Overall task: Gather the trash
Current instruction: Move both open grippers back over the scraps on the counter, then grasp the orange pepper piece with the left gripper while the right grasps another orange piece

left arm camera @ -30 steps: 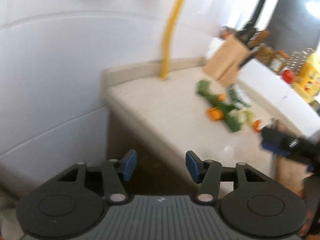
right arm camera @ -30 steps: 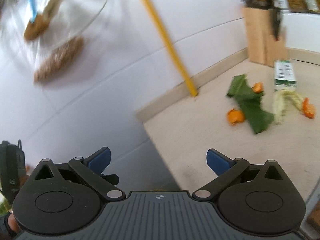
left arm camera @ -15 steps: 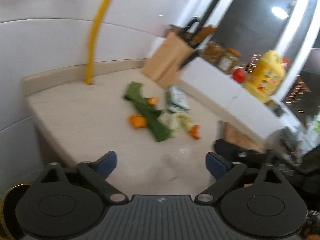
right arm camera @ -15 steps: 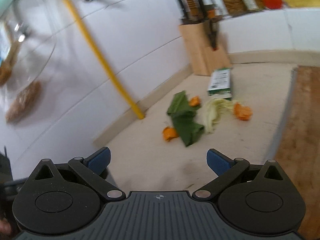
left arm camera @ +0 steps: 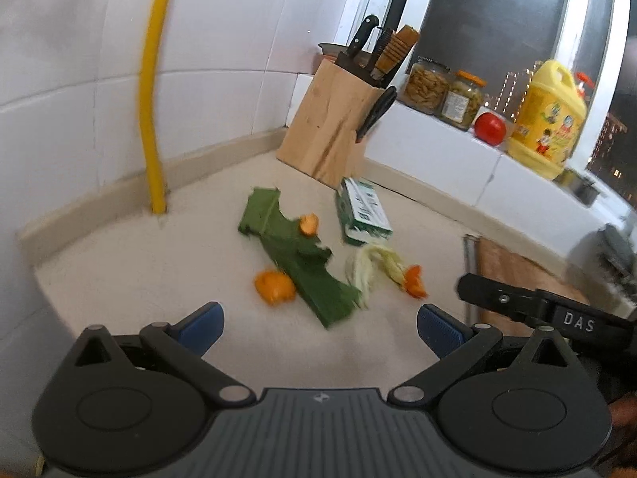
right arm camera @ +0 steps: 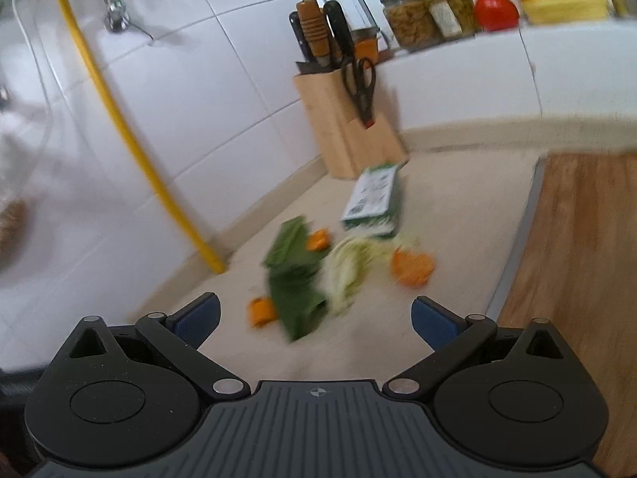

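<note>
Trash lies on the beige counter (left arm camera: 119, 263): a long green leaf (left arm camera: 294, 259) (right arm camera: 294, 279), several orange peel bits (left arm camera: 274, 286) (right arm camera: 412, 265), a pale cabbage scrap (left arm camera: 374, 263) (right arm camera: 350, 267) and a green-white carton (left arm camera: 362, 213) (right arm camera: 376, 199). My left gripper (left arm camera: 318, 328) is open and empty, short of the leaf's near end. My right gripper (right arm camera: 314, 320) is also open and empty, just in front of the leaf. Part of the right gripper's body (left arm camera: 529, 306) shows at the right of the left wrist view.
A wooden knife block (left arm camera: 334, 127) (right arm camera: 350, 127) stands behind the trash by the tiled wall. A yellow pipe (left arm camera: 153, 99) (right arm camera: 131, 143) runs down to the counter. Jars (left arm camera: 442, 91), a tomato (left arm camera: 489, 127) and a yellow bottle (left arm camera: 551, 119) sit on the sill. A wooden board (right arm camera: 577, 247) lies right.
Both grippers swung from the wall and counter edge toward the trash, which now sits centred and closer. The left jaws went from half open to wide open.
</note>
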Demonstrator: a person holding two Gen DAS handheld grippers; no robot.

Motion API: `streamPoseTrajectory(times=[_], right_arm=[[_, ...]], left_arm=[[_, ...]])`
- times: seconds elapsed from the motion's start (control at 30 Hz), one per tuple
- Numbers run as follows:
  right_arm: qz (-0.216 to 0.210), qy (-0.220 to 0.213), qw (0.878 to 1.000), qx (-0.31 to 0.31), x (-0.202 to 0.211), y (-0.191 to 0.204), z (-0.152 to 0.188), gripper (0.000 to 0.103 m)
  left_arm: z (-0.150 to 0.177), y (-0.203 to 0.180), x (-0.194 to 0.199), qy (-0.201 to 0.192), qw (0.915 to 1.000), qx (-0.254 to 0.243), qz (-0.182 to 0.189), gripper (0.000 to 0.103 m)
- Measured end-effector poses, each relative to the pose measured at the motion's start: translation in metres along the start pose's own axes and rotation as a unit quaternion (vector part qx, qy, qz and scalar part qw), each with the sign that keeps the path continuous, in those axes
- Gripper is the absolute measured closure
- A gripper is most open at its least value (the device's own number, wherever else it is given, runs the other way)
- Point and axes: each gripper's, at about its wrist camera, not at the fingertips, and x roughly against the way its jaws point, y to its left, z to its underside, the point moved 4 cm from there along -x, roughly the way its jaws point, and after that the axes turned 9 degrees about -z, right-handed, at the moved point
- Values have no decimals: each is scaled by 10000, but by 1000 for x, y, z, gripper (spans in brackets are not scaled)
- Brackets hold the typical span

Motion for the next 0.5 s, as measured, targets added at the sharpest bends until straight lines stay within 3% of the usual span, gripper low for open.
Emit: streamPoseTrajectory(times=[0.2, 0.5], right_arm=[[312, 55, 9986, 413, -26, -21, -18, 2], [287, 483, 9970, 529, -63, -35, -24, 13]], left_arm=[[-11, -4, -44, 18, 9987, -505, -107, 3], [-17, 2, -97, 330, 9970, -686, -142, 10]])
